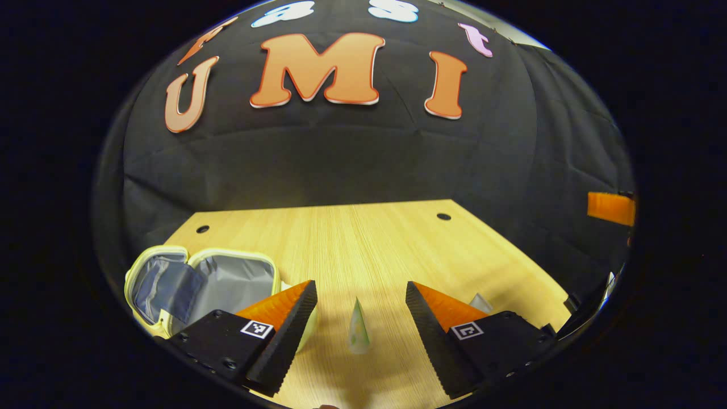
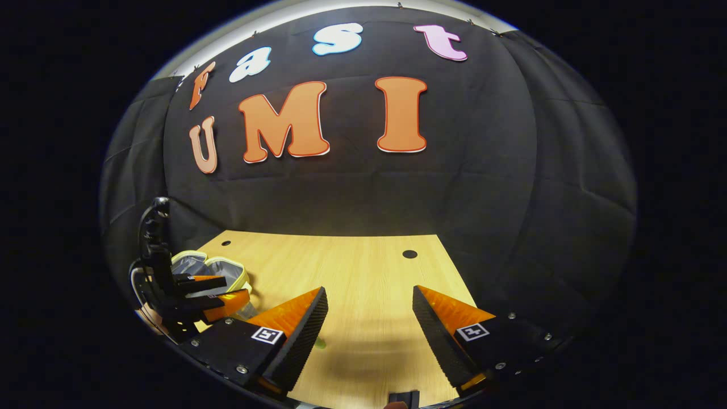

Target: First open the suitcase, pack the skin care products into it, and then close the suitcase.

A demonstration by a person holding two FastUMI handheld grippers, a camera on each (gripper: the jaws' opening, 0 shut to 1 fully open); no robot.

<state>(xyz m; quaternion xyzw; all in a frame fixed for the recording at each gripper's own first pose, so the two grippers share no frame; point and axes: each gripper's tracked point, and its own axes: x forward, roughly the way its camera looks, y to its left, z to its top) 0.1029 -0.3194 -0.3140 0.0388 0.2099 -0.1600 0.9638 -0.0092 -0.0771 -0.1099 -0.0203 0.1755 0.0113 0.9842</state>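
Lying open at the near-left of the wooden table (image 1: 363,244), the suitcase (image 1: 227,281) — a small pale-rimmed case with grey lining — shows no product inside as far as can be seen. A pale tube (image 1: 358,326) stands upright on the table just right of the case; a second pale item (image 1: 480,302) peeks out behind the left gripper's finger. The left gripper (image 1: 361,309) hovers with jaws spread wide and empty, the tube framed between them but untouched. The right gripper (image 2: 369,318) is likewise wide open over bare table, holding nothing. Judgement: opening done, packing not begun. Risk — the tube stands narrow and tall, so a finger clipping it off-centre could topple it or knock it towards the case rim.
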